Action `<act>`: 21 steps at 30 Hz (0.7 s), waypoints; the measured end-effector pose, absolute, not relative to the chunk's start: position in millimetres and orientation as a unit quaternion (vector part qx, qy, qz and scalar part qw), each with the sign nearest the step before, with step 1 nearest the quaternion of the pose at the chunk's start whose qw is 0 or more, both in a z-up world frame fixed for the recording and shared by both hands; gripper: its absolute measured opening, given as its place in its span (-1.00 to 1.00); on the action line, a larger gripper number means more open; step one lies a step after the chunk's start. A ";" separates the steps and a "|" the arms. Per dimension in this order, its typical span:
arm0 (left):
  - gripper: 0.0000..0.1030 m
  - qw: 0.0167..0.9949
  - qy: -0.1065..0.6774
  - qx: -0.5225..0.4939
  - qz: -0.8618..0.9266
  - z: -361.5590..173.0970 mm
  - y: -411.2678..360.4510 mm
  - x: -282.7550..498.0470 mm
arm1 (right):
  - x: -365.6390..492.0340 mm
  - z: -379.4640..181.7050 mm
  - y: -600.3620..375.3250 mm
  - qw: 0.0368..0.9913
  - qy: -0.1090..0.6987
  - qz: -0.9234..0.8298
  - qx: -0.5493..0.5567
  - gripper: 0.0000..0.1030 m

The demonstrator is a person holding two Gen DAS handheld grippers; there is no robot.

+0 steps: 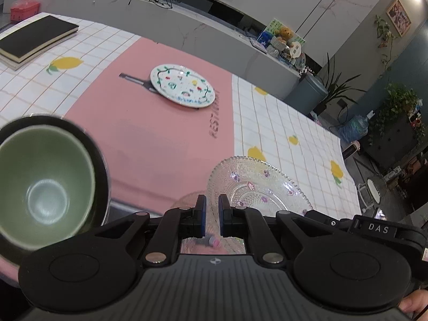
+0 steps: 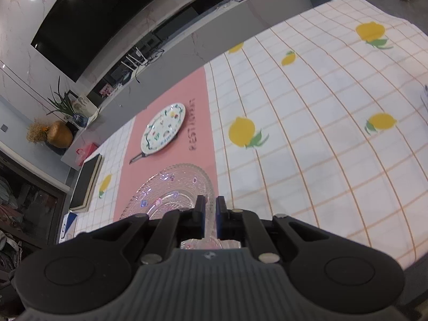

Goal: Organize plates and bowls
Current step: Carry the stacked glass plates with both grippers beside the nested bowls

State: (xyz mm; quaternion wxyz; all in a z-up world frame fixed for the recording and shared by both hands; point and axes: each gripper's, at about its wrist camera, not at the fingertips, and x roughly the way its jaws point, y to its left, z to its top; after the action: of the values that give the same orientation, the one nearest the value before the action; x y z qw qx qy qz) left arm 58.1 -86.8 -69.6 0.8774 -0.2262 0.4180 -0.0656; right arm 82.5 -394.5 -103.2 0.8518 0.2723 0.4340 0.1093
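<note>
Both wrist views look low and close across the pink mat (image 1: 160,123), sharing the painted plate (image 2: 163,129).

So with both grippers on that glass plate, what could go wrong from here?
The glass plate is pinched only at its rim by the left gripper and right gripper; uneven motion could make it slip or stress the glass. The green bowl sits close on the left and could be knocked. Carried forward, it might clip the painted plate.

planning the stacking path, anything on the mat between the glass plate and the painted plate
Nothing visible. The glass plate, gripped at its rim, faces bare pink mat up to the painted plate. The green bowl sits off to the left side.
</note>
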 end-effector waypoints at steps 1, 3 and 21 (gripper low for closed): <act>-0.82 0.877 0.419 -0.225 -0.065 -71.4 -86.3 56.0 | 81.4 -104.9 -393.9 0.851 0.437 0.110 0.271 -0.89; -0.82 0.877 0.422 -0.222 -0.060 -74.7 -85.8 52.6 | 79.8 -108.5 -391.5 0.849 0.442 0.110 0.269 -0.89; -0.81 0.871 0.455 -0.183 -0.027 -105.3 -92.3 47.0 | 86.8 -148.3 -380.8 0.829 0.489 0.108 0.246 -0.88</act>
State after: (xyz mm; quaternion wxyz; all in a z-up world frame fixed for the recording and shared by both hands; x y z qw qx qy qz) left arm 47.0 -92.3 -105.3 0.8711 -0.1829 0.4549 -0.0270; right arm 86.8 -380.8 -148.3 0.8295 0.2465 0.4895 0.1080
